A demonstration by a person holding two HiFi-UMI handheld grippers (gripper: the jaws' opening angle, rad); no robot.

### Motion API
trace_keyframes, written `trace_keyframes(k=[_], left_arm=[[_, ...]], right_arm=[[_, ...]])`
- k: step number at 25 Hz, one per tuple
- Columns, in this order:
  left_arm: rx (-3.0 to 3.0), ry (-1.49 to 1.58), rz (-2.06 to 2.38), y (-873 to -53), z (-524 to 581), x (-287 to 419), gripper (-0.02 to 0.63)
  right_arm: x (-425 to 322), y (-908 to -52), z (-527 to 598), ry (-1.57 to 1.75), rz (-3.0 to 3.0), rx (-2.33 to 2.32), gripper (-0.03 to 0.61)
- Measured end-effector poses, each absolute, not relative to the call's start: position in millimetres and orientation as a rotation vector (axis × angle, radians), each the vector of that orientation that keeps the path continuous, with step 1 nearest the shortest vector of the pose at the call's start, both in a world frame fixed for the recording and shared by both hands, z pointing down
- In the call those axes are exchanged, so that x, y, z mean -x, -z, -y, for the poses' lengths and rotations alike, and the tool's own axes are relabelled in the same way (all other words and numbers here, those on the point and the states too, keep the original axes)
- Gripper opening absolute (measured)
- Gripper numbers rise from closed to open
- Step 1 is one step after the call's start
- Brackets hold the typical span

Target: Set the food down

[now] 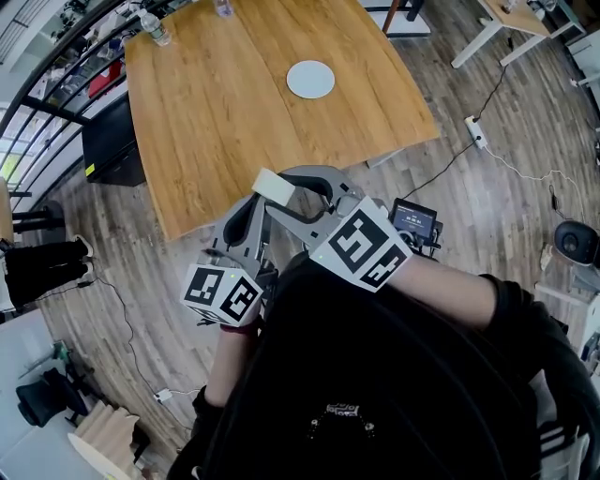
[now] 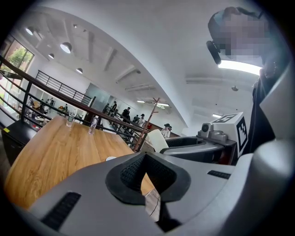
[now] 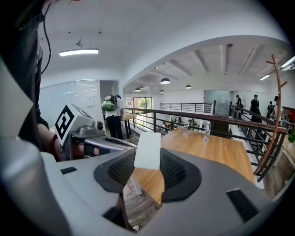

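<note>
A pale flat slice of food (image 1: 274, 185) is pinched at the tips of my right gripper (image 1: 281, 190), just short of the near edge of the wooden table (image 1: 225, 112). In the right gripper view the slice (image 3: 148, 150) stands upright between the pads of the right gripper (image 3: 148, 157). My left gripper (image 1: 248, 211) is close beside it on the left, with jaws that meet at the tip and nothing in them (image 2: 146, 156). A white plate (image 1: 310, 79) lies farther in on the table, also seen as the plate (image 2: 110, 158) in the left gripper view.
Two water bottles (image 1: 155, 28) (image 1: 223, 7) stand at the table's far edge by a railing. A black cabinet (image 1: 112, 141) sits left of the table. A power strip (image 1: 476, 131) and cables lie on the wood floor to the right.
</note>
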State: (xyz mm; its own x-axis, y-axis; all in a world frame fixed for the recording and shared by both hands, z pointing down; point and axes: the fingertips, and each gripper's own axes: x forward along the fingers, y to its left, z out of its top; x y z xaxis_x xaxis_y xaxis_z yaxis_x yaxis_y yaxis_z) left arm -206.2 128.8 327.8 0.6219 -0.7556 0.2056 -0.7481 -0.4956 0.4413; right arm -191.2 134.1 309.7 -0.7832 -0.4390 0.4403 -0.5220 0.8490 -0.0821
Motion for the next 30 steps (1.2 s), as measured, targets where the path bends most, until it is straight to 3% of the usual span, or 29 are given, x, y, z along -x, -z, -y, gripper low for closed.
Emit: trace_keyframes(k=[9, 30], left_arm=[[-2.311, 0.001, 1.270, -326, -96, 218, -0.002], [-2.258, -0.077, 1.325, -327, 65, 167, -0.002]], right_arm=[[203, -308, -100, -0.265, 2.669, -0.596, 0.178], [151, -311, 62, -0.354, 2.705, -0.547, 0.178]])
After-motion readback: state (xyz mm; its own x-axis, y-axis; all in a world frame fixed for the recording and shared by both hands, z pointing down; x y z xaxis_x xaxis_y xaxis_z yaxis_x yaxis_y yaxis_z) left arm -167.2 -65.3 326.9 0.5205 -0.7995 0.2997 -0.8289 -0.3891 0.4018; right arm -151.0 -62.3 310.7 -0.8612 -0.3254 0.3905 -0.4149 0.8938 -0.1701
